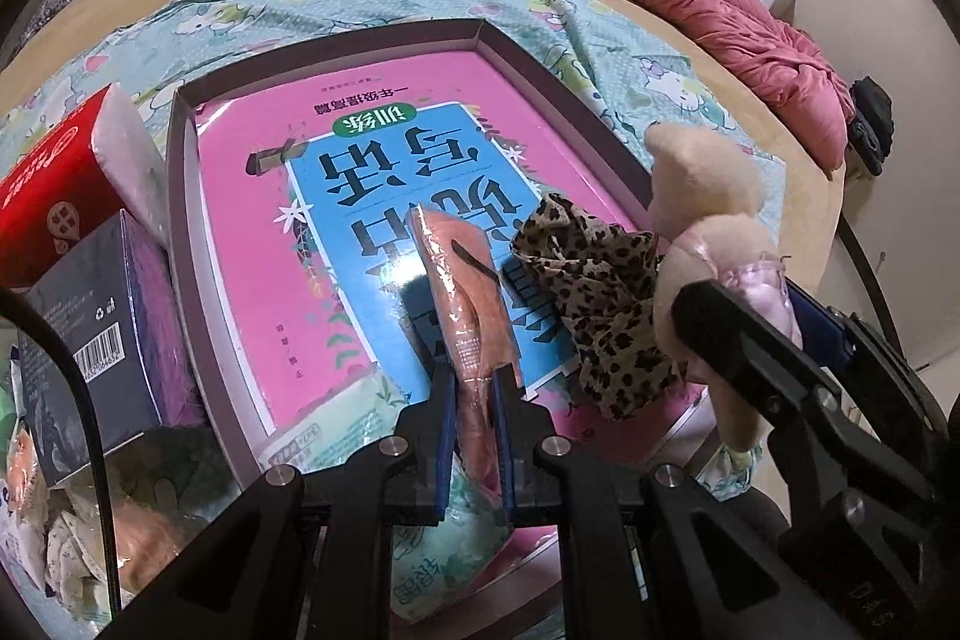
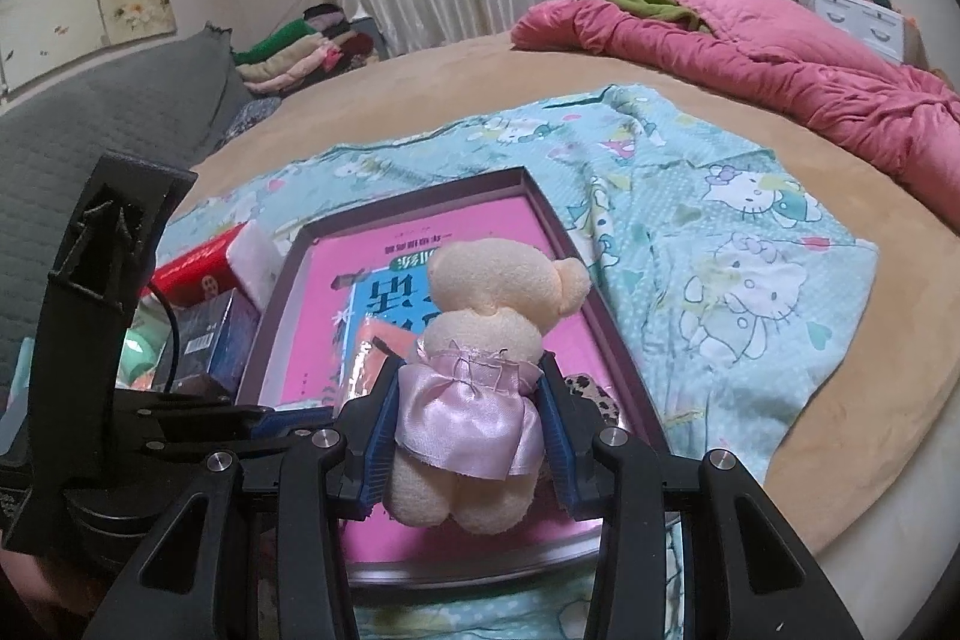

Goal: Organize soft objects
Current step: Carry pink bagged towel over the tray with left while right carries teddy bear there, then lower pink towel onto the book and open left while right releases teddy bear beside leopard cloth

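My left gripper (image 1: 474, 388) is shut on a peach-coloured cloth in a clear plastic wrapper (image 1: 465, 292), held over a shallow dark-rimmed box (image 1: 180, 196) lined with a pink and blue book (image 1: 336, 196). My right gripper (image 2: 468, 388) is shut on a cream plush bear in a pink satin dress (image 2: 474, 370), held above the same box (image 2: 606, 316). The bear (image 1: 702, 220) and the right gripper also show at the right in the left wrist view. A leopard-print cloth (image 1: 600, 292) lies in the box beside the bear.
A red tissue pack (image 1: 54, 184), a dark blue box (image 1: 102, 328) and bagged items (image 1: 54, 520) sit left of the box. A Hello Kitty cloth (image 2: 720, 232) covers the tan bed. A pink quilt (image 2: 780, 64) lies at the far right.
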Action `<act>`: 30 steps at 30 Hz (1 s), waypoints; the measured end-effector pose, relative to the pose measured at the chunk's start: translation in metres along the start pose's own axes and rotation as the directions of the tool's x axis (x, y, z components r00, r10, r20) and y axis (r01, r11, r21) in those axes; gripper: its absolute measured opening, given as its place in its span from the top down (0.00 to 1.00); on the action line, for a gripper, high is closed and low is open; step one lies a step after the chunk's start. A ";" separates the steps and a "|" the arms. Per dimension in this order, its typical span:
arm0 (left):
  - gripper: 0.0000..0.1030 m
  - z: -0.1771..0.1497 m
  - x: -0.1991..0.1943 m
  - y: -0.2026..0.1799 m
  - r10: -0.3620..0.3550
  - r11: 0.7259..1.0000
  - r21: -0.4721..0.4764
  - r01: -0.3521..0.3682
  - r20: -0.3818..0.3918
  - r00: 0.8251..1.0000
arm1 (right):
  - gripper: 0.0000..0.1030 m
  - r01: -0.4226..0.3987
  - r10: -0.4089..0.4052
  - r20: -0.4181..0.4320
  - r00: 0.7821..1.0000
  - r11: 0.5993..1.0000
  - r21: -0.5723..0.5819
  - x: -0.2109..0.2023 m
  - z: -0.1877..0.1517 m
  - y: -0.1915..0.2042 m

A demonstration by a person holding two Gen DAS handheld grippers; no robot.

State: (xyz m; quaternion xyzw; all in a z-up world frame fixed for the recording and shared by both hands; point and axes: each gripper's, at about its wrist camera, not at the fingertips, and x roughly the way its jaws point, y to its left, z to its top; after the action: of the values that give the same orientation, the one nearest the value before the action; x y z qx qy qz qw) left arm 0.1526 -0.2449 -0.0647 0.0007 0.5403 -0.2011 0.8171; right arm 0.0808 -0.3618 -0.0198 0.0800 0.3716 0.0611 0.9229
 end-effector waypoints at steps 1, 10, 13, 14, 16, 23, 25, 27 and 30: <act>0.88 0.000 0.000 0.001 -0.002 1.000 -0.004 0.002 0.000 1.000 | 0.57 0.005 -0.005 -0.005 1.000 1.000 -0.003 0.001 0.000 0.000; 0.88 -0.001 -0.001 0.000 0.000 1.000 0.007 0.000 -0.005 1.000 | 0.57 0.043 -0.043 -0.046 0.998 0.999 0.003 0.010 -0.001 -0.006; 0.88 -0.002 -0.001 0.001 -0.006 1.000 0.006 0.006 -0.009 1.000 | 0.57 0.039 -0.039 -0.060 0.997 0.999 0.009 0.014 -0.002 -0.008; 0.88 -0.002 -0.002 0.001 -0.006 1.000 0.007 0.006 -0.008 1.000 | 0.57 0.040 -0.039 -0.064 0.997 0.999 0.007 0.015 -0.002 -0.007; 0.88 -0.003 -0.002 0.001 -0.006 1.000 0.008 0.006 -0.011 1.000 | 0.57 0.046 -0.046 -0.083 0.995 0.999 -0.001 0.019 -0.003 -0.007; 0.88 -0.004 -0.003 0.003 -0.019 1.000 0.005 0.019 -0.014 1.000 | 0.57 0.059 -0.060 -0.109 0.992 0.998 -0.013 0.025 -0.005 -0.005; 0.88 -0.005 -0.003 0.004 -0.023 1.000 0.002 0.023 -0.014 1.000 | 0.56 0.058 -0.060 -0.109 0.992 0.998 -0.017 0.024 -0.005 -0.005; 0.88 -0.006 -0.003 0.005 -0.028 1.000 -0.003 0.028 -0.015 0.999 | 0.55 0.061 -0.063 -0.112 0.992 0.998 -0.021 0.025 -0.006 -0.004; 0.88 -0.007 -0.003 0.004 -0.026 1.000 -0.001 0.026 -0.018 0.999 | 0.53 0.059 -0.061 -0.114 0.992 0.998 -0.025 0.025 -0.006 -0.004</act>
State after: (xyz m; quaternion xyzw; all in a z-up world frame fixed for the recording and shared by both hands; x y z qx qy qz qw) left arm 0.1469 -0.2387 -0.0652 -0.0048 0.5475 -0.2116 0.8096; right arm 0.0951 -0.3608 -0.0415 0.0554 0.4255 0.0417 0.9023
